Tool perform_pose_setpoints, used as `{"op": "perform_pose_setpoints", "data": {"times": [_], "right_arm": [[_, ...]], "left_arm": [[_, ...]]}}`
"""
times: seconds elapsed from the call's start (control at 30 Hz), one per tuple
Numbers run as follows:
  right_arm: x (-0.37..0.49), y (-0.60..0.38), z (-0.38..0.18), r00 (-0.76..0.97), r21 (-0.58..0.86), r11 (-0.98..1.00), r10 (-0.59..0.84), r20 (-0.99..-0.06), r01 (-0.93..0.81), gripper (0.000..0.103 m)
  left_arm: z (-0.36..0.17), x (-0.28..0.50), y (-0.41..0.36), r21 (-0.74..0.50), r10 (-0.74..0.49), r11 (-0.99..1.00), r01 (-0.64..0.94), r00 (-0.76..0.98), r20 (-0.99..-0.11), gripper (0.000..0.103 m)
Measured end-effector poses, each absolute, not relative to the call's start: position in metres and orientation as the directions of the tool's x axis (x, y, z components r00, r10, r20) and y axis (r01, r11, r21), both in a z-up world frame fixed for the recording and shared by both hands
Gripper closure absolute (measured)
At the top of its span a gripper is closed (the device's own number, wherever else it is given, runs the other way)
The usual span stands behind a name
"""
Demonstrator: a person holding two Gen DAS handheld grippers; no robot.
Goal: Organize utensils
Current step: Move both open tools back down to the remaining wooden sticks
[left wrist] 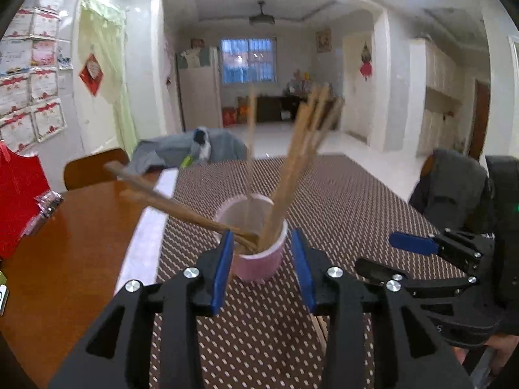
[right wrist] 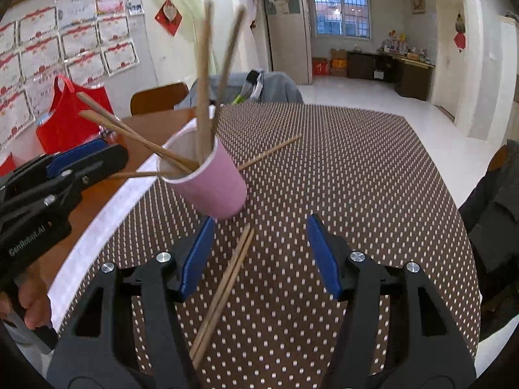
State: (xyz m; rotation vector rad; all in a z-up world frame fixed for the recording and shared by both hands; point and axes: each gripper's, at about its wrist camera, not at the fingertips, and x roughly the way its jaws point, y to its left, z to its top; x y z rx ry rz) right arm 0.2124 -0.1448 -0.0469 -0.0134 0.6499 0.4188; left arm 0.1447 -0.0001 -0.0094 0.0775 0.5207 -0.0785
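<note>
Chopsticks [right wrist: 223,291], a wooden pair, are lying side by side on the dotted brown tablecloth [right wrist: 356,168], running diagonally between the fingers of the right gripper [right wrist: 261,256]. Those blue-padded fingers are standing spread, one on each side of the pair, and their pads are not pressing on it.

Just beyond the pair, a pink paper cup [right wrist: 211,181] is sitting on the cloth with its white inside showing. Several more chopsticks [right wrist: 204,74] are poking out of it: two are rising steeply, and two others are leaning low over the rim toward the left. One more chopstick [right wrist: 269,152] is lying on the cloth behind the cup, slanting up to the right.

The left gripper [left wrist: 264,265] is coming at the same cup [left wrist: 256,259] from its own side. Its fingers are parted with the cup between them; the left pad is sitting right against the cup wall, while a clear gap is showing at the right pad, so nothing is being pinched. A person's hand [right wrist: 30,308] is wrapping the left gripper's handle.

Farther off, the cloth's white edge is giving way to the bare wooden desk [left wrist: 71,243], where a red bag [right wrist: 69,120] is standing near the wall. A wooden chair back [right wrist: 159,97] and a grey garment [right wrist: 275,87] are showing at the desk's far end, and a dark jacket [left wrist: 447,191] is draped on the right.
</note>
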Motion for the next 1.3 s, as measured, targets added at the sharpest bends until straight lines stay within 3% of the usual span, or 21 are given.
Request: {"op": "perform_pose_setpoints", "data": {"times": [0.1,0.37,0.6,0.97,1.23,1.3], "right_arm": [[0.214,-0.147,-0.057,0.696,0.142,0.916,0.38,-0.609,-0.376,0.044],[0.234,-0.148,-0.064,0.672,0.215,0.904,0.419,-0.61,-0.369,0.044],[0.261,-0.137,-0.061,0.658,0.264,0.883,0.466,-0.591,-0.389,0.044],[0.299,-0.122,-0.051,0.656,0.302,0.869,0.494,-0.572,-0.391,0.044],[0.295,-0.138,-0.044,0.676,0.312,0.873,0.488,-0.552,-0.375,0.044],[0.289,-0.14,-0.04,0.685,0.299,0.877,0.48,-0.548,-0.376,0.044]], "left_arm": [[-0.014,0.152,-0.004,0.106,-0.032,0.99,0.097,0.867,-0.498,0.066],[-0.001,0.198,0.009,0.069,-0.019,0.996,0.063,0.86,-0.509,0.066],[0.004,0.234,0.009,0.115,0.046,0.993,0.018,0.843,-0.536,0.066],[0.02,0.256,0.005,0.077,0.015,0.997,0.027,0.868,-0.496,0.066],[0.053,0.219,0.015,-0.059,-0.053,0.997,0.039,0.963,-0.266,0.066],[0.057,0.208,0.015,-0.046,-0.048,0.998,0.038,0.966,-0.255,0.06]]}}
